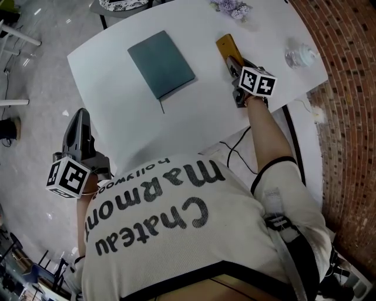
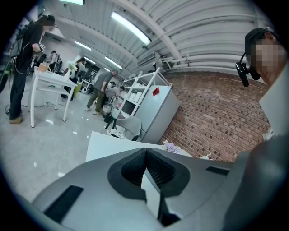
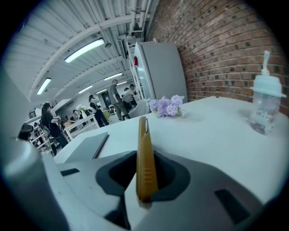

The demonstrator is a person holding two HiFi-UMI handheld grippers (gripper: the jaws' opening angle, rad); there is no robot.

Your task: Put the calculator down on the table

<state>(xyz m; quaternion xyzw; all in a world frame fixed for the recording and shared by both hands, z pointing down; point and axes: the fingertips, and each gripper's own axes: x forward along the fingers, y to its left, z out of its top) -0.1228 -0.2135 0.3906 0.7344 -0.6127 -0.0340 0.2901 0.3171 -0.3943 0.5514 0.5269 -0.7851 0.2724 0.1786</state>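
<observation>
The calculator (image 1: 227,46) is a thin yellow-orange slab held over the white table (image 1: 200,120) near its far right part. My right gripper (image 1: 233,62) is shut on its near end. In the right gripper view the calculator (image 3: 145,149) stands edge-on between the jaws of the right gripper (image 3: 145,180) and sticks out forward. Whether it touches the tabletop I cannot tell. My left gripper (image 1: 79,119) hangs off the table's left side over the floor. In its own view the left gripper (image 2: 145,151) has its jaws closed together on nothing.
A teal notebook (image 1: 161,63) lies on the middle of the table. Purple flowers (image 1: 233,8) sit at the far edge, and a clear pump bottle (image 1: 299,56) stands at the right. A brick wall (image 1: 352,117) runs along the right. A black cable (image 1: 235,147) hangs by the near edge.
</observation>
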